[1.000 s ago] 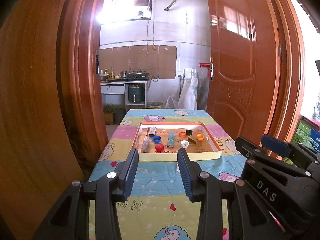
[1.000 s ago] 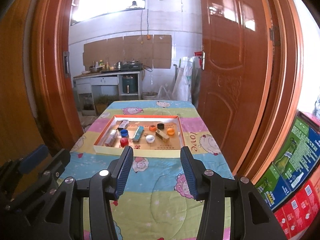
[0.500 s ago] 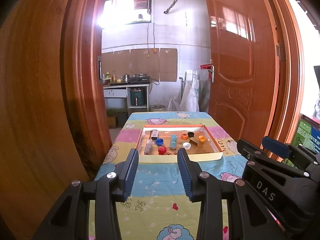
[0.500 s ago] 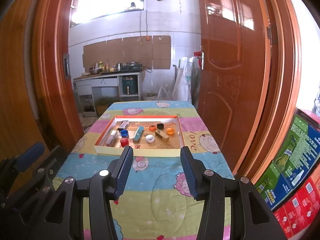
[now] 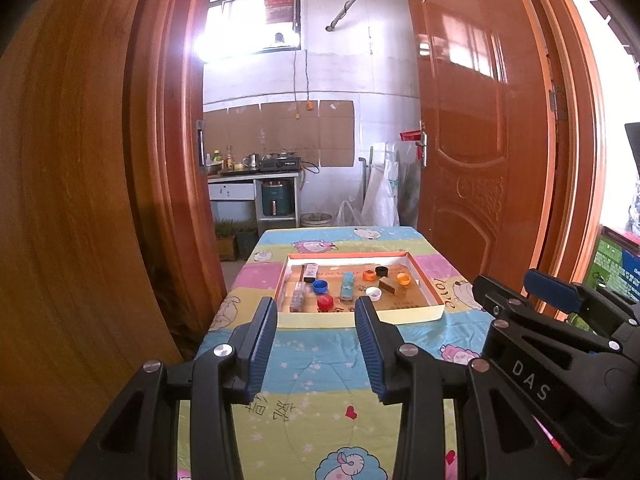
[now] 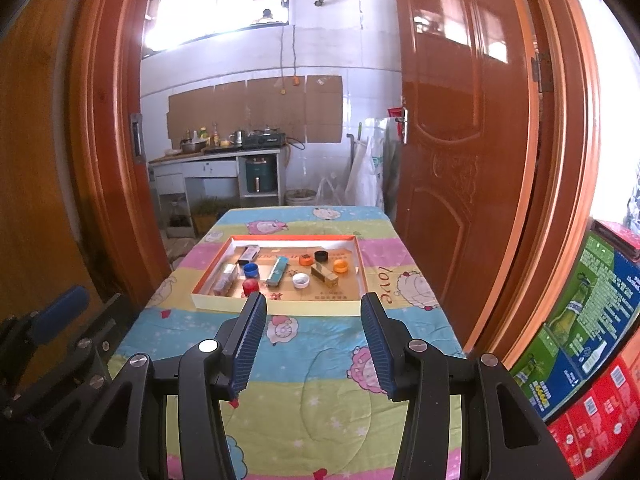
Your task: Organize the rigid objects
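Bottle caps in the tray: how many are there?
6. Blue cap and red cap at left, white cap in the middle, orange caps and black cap at right. None seem hidden.

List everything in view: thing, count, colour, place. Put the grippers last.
tray: 1, orange rim, cream wall, mid-table
caps: 6 in the tray; blue and red at left, white in the middle, two orange and one black at right
small boxes: 4 in the tray; two at left, a teal one in the middle, a gold-brown one at right
tablecloth: 1, pastel stripes with sheep, over the table
doors: 2, red-brown wood, either side
counter: 1, pale, back wall, with stove and bottles
cartons: several, green and red, stacked at right
left gripper: 1, black with blue pads, open, empty, above the near cloth
right gripper: same, open, empty
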Demonstrator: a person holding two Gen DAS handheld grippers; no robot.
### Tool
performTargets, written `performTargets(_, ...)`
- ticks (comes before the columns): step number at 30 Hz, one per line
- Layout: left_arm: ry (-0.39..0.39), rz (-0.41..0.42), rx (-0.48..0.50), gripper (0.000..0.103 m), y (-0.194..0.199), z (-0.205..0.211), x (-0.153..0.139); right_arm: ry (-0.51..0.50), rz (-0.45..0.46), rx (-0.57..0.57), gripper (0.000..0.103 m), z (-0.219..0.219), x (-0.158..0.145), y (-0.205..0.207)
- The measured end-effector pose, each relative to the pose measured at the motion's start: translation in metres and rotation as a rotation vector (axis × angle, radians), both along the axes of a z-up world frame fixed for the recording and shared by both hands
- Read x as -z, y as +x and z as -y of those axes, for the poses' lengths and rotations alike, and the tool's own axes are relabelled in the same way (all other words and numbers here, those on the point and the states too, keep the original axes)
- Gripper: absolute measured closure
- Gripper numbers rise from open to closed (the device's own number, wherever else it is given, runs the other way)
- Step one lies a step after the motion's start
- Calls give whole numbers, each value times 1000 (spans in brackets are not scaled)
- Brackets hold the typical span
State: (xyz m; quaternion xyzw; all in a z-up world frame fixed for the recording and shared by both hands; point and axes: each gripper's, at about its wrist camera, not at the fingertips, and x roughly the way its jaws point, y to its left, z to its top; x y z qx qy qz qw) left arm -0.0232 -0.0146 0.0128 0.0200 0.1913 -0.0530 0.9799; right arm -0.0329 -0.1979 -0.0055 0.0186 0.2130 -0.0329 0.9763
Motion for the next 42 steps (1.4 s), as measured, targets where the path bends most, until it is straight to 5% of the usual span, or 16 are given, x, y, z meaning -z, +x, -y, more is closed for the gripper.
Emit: performTargets(42, 11, -11, 13, 63, -5, 6, 2, 5, -1, -1, 52, -6, 2, -1)
